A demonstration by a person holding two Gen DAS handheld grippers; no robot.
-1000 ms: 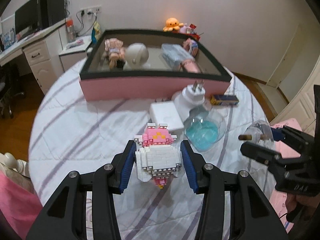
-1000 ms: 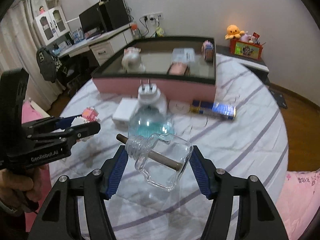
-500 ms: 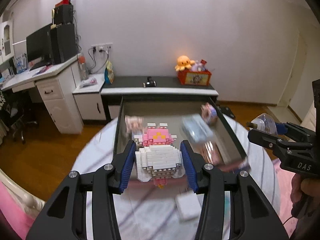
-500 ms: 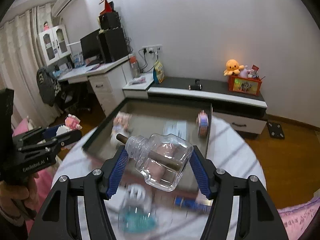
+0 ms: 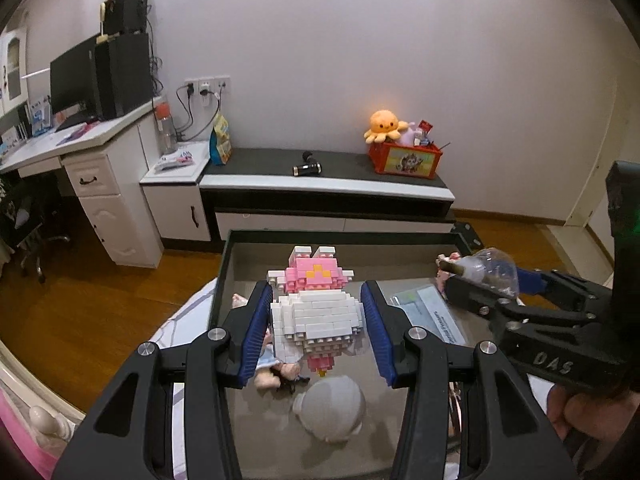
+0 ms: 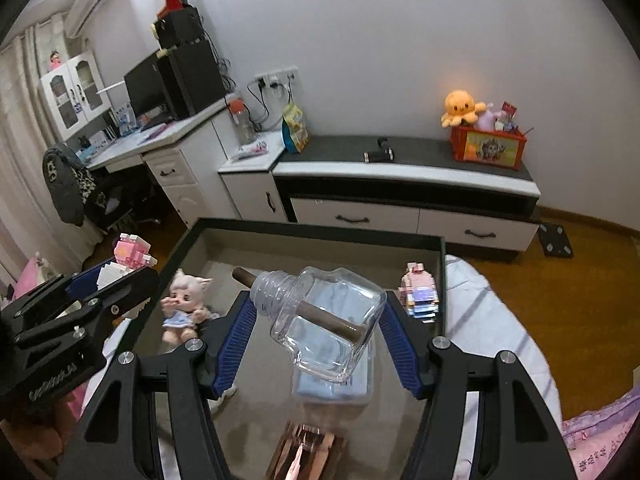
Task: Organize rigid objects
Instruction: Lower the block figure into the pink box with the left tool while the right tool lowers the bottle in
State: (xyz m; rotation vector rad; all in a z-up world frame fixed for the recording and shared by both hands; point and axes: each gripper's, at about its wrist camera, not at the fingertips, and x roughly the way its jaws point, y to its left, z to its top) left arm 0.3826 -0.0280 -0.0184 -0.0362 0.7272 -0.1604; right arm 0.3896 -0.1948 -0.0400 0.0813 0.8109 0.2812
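Note:
My left gripper [image 5: 316,324] is shut on a pink and white brick figure [image 5: 316,312] and holds it above the left half of the dark-rimmed box [image 5: 340,237]. My right gripper [image 6: 316,336] is shut on a clear glass bottle [image 6: 324,324] with a brown stick through it, held tilted above the middle of the box [image 6: 320,230]. The right gripper with the bottle also shows in the left wrist view [image 5: 480,280]. The left gripper with the figure shows at the left of the right wrist view [image 6: 116,276].
Inside the box lie a small doll [image 6: 184,308], a white round object [image 5: 332,408], a pale blue pack [image 6: 336,384], a small brick figure [image 6: 418,292] and a rose-gold item [image 6: 308,452]. The box stands on a striped tablecloth [image 6: 488,320]. A low cabinet [image 5: 328,196] stands behind.
Both grippers rose from table level and moved forward over the box, carrying the brick figure and the bottle. The items left on the table have dropped out of view.

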